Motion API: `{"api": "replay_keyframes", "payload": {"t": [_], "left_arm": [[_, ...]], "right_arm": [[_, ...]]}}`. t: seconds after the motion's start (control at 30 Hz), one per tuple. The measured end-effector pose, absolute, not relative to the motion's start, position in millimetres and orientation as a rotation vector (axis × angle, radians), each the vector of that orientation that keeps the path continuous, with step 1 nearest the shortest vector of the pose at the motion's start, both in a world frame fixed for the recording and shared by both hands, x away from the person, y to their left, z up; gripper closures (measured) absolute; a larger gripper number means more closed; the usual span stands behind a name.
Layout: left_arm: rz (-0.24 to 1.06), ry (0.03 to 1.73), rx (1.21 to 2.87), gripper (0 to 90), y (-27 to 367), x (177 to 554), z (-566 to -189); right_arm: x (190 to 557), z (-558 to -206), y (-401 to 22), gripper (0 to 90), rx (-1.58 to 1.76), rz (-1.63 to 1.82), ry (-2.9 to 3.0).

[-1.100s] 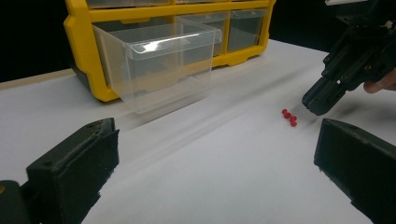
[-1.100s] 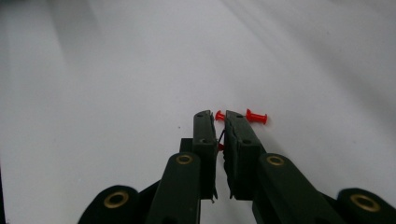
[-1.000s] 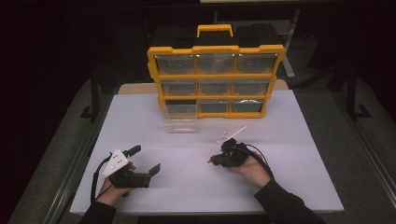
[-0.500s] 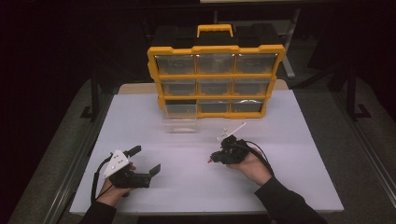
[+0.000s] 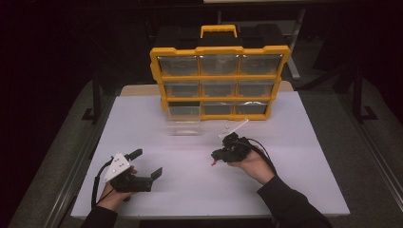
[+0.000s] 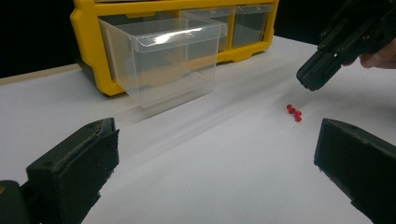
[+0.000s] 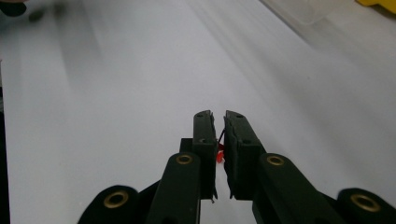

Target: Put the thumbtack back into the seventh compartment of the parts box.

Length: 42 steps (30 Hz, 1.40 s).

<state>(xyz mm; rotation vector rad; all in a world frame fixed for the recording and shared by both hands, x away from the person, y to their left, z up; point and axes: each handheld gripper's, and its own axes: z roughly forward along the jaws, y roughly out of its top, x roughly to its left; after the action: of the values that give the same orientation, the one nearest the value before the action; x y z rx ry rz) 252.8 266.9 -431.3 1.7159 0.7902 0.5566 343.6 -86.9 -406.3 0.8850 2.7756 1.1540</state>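
Red beads (image 6: pixel 294 113) – a small cluster of them – lie loose on the white table (image 5: pixel 294 156), right of centre and just under the tip of the right gripper (image 5: pixel 216 154). That gripper's jaws are drawn almost together, leaving only a thin slit. A speck of red shows low in the slit in the right gripper view, but whether it is a bead pinched there or the cluster seen through the gap, I cannot tell. Over the last second very little has changed: the right hand has barely shifted above the beads, and its jaws have kept the same narrow set. The left gripper (image 5: pixel 146 164) has stayed put at the near left, jaws spread wide and holding nothing. So the pick-up looks to be in hand rather than finished – most beads are on the table, not in the clear drawer (image 6: pixel 173 60), which stands out on the table just in front of the yellow organizer (image 5: pixel 218 50) at the far side
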Motion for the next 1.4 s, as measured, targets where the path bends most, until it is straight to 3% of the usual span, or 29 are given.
{"api": "replay_keyframes", "payload": {"t": [1.4], "left_arm": [[0.552,0.781,1.729,0.0,264,253,-431]], "right_arm": [[373,-381,-78,82.8,0.875,1.205,2.743]]}}
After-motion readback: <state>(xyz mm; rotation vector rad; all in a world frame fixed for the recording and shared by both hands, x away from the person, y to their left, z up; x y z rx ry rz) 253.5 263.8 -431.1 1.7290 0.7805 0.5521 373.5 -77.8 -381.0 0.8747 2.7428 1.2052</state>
